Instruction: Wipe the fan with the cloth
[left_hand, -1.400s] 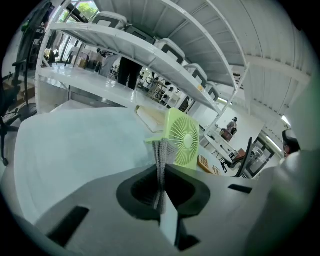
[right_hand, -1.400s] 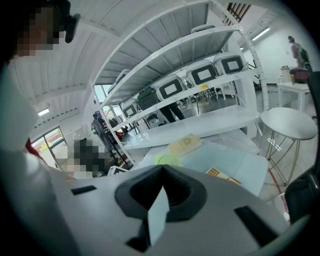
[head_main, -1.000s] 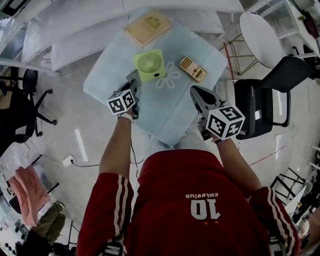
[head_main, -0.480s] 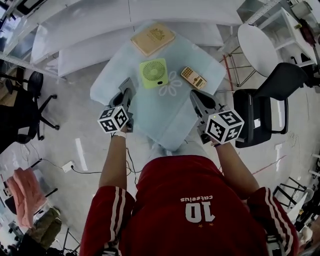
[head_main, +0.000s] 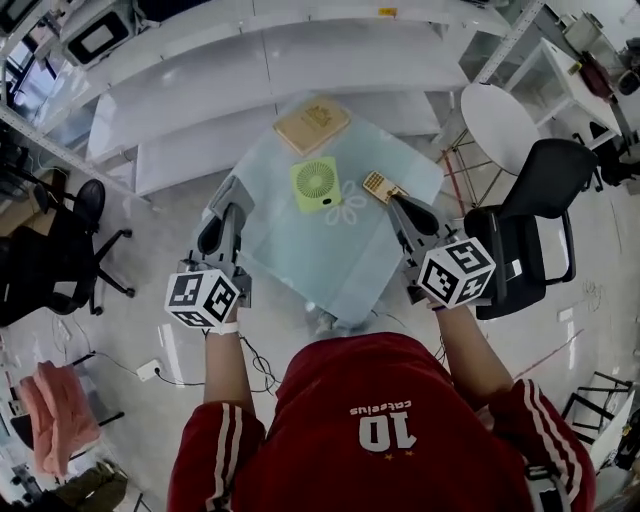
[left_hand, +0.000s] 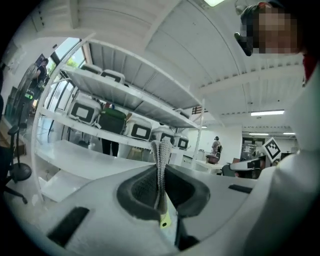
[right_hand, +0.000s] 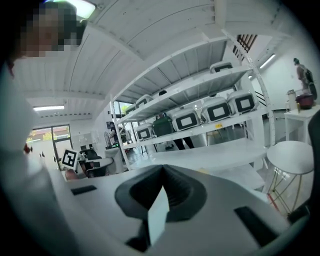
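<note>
**Workspace.** Square table (head_main: 292, 252), topped w/ a pale blue sheet carrying a white flower print (head_main: 348, 201). White shelving (head_main: 240, 95) stands behind the table. A black office chair (head_main: 530, 215) is at the right.

**Task item.** The lime-green square plastic fan (head_main: 316, 185) lies flat near the table centre, round grille up. It sits between a tan flat rectangular box (head_main: 311, 125) at the far side and the flower print at its near right. A small tan keypad device, approx. calculator-shaped (head_main: 380, 186), lies to the right of the fan, apart from it.

**Left claw** (head_main: 228, 192) (left_hand: 161, 145). Jaws together, ribbed pads pressed flat against each other, nothing between them. Position: at the table's left edge, well apart from the fan. Its marker cube (head_main: 203, 298) is nearest the person.

**Right claw** (head_main: 394, 201) (right_hand: 162, 172). Jaws together, nothing between them. Position: over the table's right side, just beside the keypad device, apart from the fan.

**Orientation.** Both gripper views look level into the room, toward shelving loaded w/ grey-white cases (right_hand: 220, 111).
</note>
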